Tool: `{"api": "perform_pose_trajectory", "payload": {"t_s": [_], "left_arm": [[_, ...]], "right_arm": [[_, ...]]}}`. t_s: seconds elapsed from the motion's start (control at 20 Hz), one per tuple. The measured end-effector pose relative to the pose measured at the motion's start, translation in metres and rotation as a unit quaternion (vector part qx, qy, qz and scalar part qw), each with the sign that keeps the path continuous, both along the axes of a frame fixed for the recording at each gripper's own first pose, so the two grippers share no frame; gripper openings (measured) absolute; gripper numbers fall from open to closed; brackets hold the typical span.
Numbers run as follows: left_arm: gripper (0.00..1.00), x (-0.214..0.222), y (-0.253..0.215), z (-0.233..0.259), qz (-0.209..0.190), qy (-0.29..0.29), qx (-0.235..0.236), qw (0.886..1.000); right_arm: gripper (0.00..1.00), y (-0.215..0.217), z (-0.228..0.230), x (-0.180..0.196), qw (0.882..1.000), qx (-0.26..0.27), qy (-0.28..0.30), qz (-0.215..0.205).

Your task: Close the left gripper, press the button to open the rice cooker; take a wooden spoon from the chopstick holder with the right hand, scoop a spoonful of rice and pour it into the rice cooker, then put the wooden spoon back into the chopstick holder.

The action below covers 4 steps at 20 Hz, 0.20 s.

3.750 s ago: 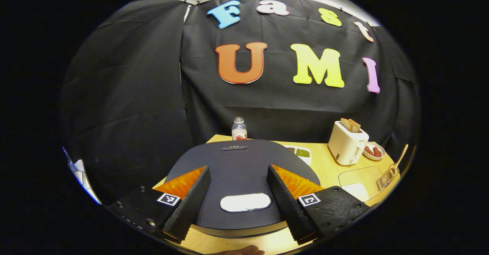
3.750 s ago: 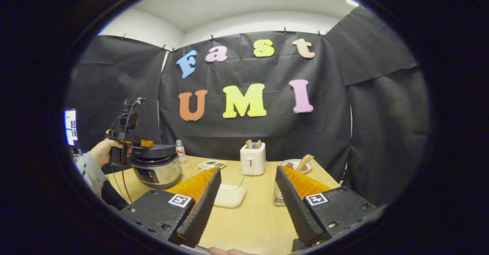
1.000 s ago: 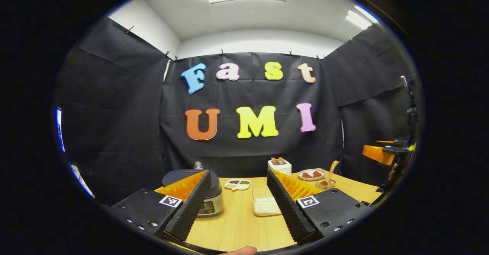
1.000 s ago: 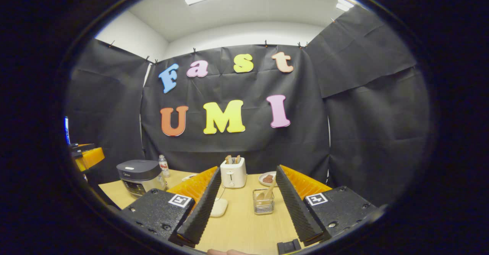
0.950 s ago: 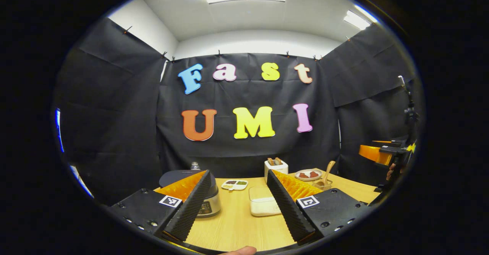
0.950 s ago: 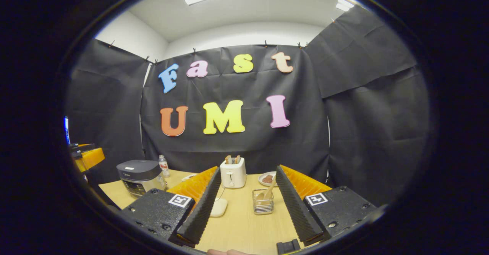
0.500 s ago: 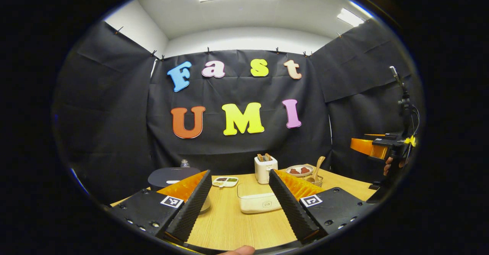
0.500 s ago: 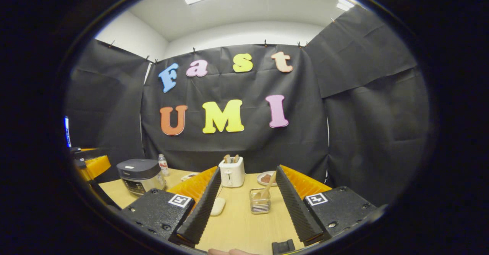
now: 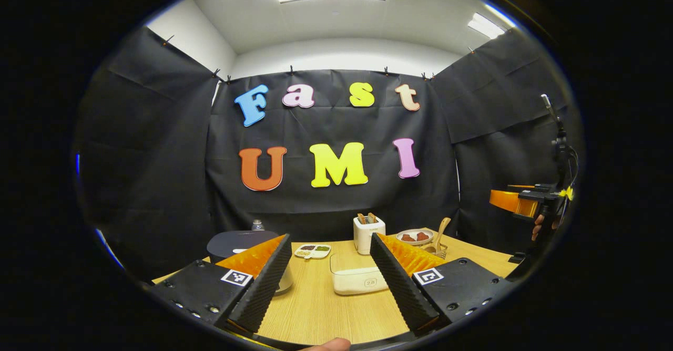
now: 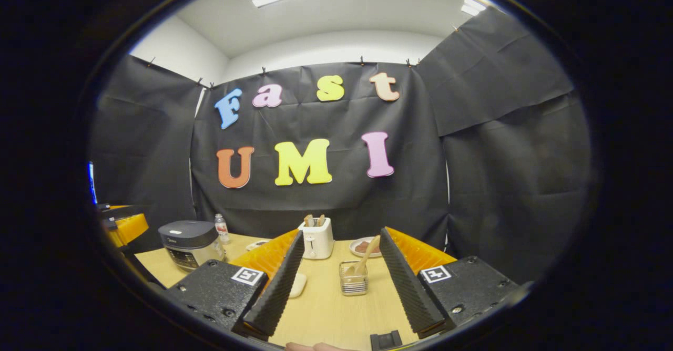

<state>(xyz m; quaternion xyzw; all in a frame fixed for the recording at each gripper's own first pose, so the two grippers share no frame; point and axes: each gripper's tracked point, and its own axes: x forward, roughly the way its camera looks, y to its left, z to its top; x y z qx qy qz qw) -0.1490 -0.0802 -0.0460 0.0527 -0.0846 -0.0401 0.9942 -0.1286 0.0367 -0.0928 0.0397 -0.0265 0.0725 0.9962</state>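
Note:
The dark-lidded rice cooker (image 10: 190, 243) stands lid down at the table's left; in the left gripper view the rice cooker (image 9: 237, 241) shows behind my left finger. A wooden spoon (image 10: 364, 256) leans in the clear chopstick holder (image 10: 353, 278), straight ahead between my right fingers but well beyond them. The spoon (image 9: 440, 232) also stands at the far right of the table. A clear box of white rice (image 9: 358, 279) lies mid-table. My left gripper (image 9: 332, 309) is open and holds nothing, back from the table. My right gripper (image 10: 344, 319) is open and holds nothing too.
A white toaster (image 10: 315, 239) with toast stands at the back centre, a plate of reddish food (image 10: 366, 247) beside it. A small bottle (image 10: 222, 228) and a divided dish (image 9: 312, 250) sit near the cooker. The other gripper (image 9: 520, 203), held by a hand, shows far right.
3.8 s ago my left gripper hovered right over the cooker lid; it has since pulled back and up. In the last second both views shifted slightly; both grippers stay open.

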Motion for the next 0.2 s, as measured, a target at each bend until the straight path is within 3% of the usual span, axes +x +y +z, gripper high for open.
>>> {"api": "perform_pose_trajectory", "payload": {"t_s": [0.2], "left_arm": [[0.95, 0.0001, 0.0054, 0.0022, 0.009, -0.001, -0.006, 1.000]], "right_arm": [[0.93, -0.0054, -0.0013, 0.0015, 1.000, 0.001, 0.002, -0.001]]}}
